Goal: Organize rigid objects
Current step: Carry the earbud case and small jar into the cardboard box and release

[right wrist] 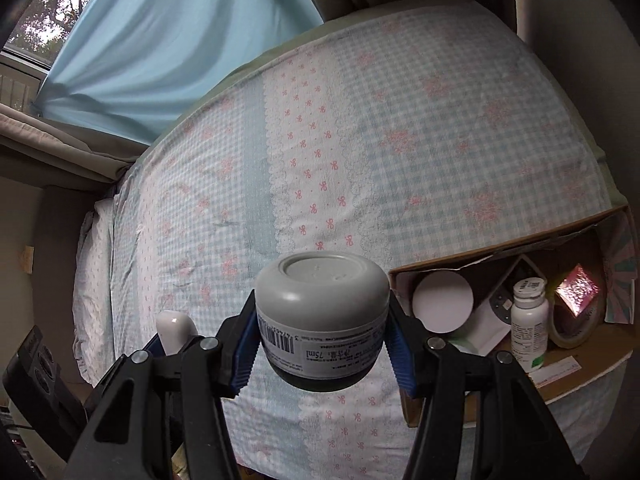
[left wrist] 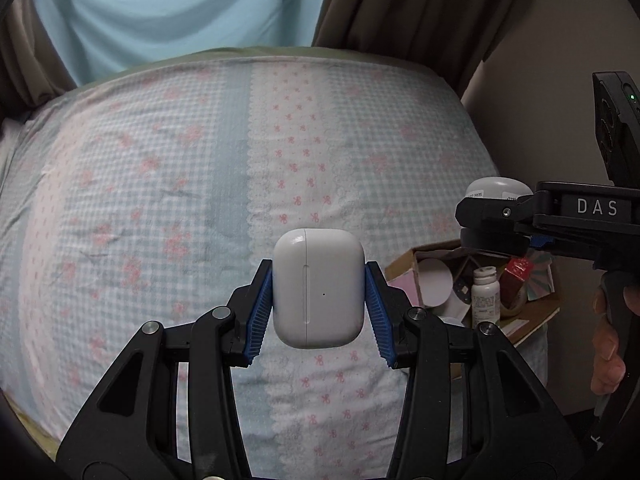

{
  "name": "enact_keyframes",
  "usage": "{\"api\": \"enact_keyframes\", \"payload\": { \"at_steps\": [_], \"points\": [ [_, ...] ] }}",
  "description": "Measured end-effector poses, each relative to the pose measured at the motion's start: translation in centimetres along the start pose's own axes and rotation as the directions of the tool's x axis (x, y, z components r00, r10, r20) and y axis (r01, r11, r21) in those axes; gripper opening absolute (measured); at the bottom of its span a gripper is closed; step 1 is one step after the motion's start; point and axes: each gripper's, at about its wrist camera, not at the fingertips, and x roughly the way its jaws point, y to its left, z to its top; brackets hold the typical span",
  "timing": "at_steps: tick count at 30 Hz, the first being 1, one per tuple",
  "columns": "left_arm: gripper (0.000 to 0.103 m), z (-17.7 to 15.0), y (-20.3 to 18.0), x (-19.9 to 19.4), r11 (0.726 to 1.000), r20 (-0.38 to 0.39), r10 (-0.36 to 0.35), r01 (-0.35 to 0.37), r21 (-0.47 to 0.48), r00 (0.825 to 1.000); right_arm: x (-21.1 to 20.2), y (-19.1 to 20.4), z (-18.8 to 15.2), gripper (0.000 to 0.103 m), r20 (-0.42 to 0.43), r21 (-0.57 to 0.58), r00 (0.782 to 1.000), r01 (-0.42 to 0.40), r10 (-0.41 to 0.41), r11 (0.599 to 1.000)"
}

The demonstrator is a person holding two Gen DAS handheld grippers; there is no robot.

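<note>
My left gripper [left wrist: 319, 308] is shut on a white earbud case [left wrist: 318, 288], held above the bed; the case also shows in the right wrist view [right wrist: 173, 330]. My right gripper [right wrist: 322, 344] is shut on a grey cream jar [right wrist: 322, 312], held upside down with its dark lid underneath. In the left wrist view the jar [left wrist: 496, 190] and the right gripper [left wrist: 492, 220] are at the right, above a cardboard box [left wrist: 536, 312]. The box [right wrist: 580, 376] sits at the bed's right edge.
The box holds a white pill bottle [right wrist: 529, 330], a white round lid [right wrist: 442, 302], a tape roll [right wrist: 576, 326], a shiny red packet [right wrist: 578, 288] and a white device [right wrist: 500, 304]. The bed has a checked floral sheet [left wrist: 160, 200]. Curtains [left wrist: 160, 12] hang behind.
</note>
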Motion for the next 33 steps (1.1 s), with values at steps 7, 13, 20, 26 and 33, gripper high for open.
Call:
{"api": "enact_keyframes", "payload": {
  "at_steps": [7,13,20,26,33],
  "points": [
    [0.041,-0.8,-7.6,-0.7,0.995,0.006,-0.067,0.066,0.080,0.998,-6.1,-7.4,-0.7,0.052,0.063,0.053,0.996,0.053,-0.056,0.997],
    [0.041,-1.8,-13.8,1.1,0.986,-0.031,-0.109,0.112,0.120,0.994,-9.1,-14.0,-1.5,0.052,0.067,0.084,0.990,0.120,-0.125,0.989],
    [0.041,-3.3,-20.0,5.5,0.974,-0.126,-0.106,0.129,0.188,0.986,-9.1,-20.8,-1.0,0.052,0.024,0.113,0.987,0.158,-0.162,0.981],
    [0.041,-4.4,-23.3,10.2,0.960,-0.211,-0.067,0.121,0.252,0.975,-6.8,-24.8,1.2,0.052,-0.020,0.099,0.984,0.176,-0.175,0.979],
    [0.041,-5.8,-24.2,15.6,0.953,-0.296,-0.004,0.093,0.288,0.955,-2.1,-26.2,2.7,0.052,-0.079,0.011,0.981,0.178,-0.177,0.984]
  ]
}}
